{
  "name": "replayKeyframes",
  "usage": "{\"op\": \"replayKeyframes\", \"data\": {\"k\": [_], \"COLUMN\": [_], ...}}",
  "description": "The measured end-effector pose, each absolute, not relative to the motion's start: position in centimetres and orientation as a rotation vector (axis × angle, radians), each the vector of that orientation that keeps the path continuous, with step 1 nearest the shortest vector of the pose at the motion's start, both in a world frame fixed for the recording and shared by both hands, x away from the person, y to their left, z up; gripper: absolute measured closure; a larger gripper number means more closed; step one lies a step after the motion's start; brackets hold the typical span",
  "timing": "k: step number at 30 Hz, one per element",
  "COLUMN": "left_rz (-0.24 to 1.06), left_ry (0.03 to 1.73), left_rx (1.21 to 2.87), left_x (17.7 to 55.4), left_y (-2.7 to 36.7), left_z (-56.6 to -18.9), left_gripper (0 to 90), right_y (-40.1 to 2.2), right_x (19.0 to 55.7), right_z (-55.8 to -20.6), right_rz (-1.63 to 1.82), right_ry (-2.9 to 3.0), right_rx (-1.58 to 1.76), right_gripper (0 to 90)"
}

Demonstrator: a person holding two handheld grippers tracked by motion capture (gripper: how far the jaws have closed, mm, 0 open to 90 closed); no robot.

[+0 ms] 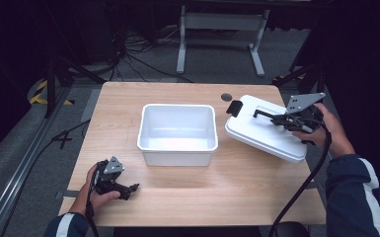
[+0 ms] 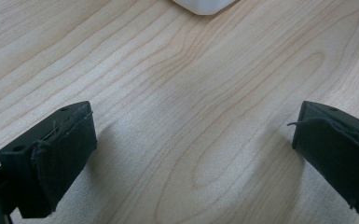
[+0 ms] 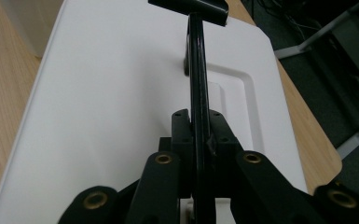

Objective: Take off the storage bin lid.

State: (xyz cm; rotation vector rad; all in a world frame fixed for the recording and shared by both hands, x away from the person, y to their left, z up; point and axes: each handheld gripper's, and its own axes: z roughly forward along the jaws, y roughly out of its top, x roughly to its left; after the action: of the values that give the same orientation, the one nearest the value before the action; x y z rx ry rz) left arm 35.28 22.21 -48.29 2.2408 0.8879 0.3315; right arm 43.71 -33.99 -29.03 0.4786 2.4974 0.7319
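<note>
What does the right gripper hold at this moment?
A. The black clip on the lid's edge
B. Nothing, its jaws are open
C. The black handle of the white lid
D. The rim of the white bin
C: the right gripper is shut on the black handle of the white lid, beside the white bin.

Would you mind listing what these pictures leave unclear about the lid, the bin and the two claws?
- Lid: the high view leaves unclear whether its near edge rests on the table or is lifted; the right gripper view cuts off its near end behind the right claw.
- Lid handle: its gripped part is hidden by the pads.
- Bin: the left gripper view crops it to one corner.
- Left claw: the frame's bottom edge crops its pads.
</note>
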Motion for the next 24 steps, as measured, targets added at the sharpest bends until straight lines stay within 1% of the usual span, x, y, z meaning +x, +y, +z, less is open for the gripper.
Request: {"op": "replayKeyframes", "data": {"k": [6,11,24], "left_rz": [0.332,0.332,0.331], "left_ry": [0.888,0.888,0.888], "left_rx": [2.241,2.241,2.241], "left_x": [35.3,35.3,35.3], "left_y": [22.2,22.2,22.2], "left_z": [-48.3,-48.3,-48.3], "left_gripper": [0.2,0.2,0.2], "right_y": [-33.7,-33.4,-32.7], "right_x": [44.2,45.0,46.2], "right_z": [-30.3,-32.1,-34.9], "right_rz": [0.746,0.761,0.786], "right_ry": [2.514,2.547,2.586], "right_rx": [0.491,0.513,0.55], "right_gripper": [84.3,84.3,84.3]}}
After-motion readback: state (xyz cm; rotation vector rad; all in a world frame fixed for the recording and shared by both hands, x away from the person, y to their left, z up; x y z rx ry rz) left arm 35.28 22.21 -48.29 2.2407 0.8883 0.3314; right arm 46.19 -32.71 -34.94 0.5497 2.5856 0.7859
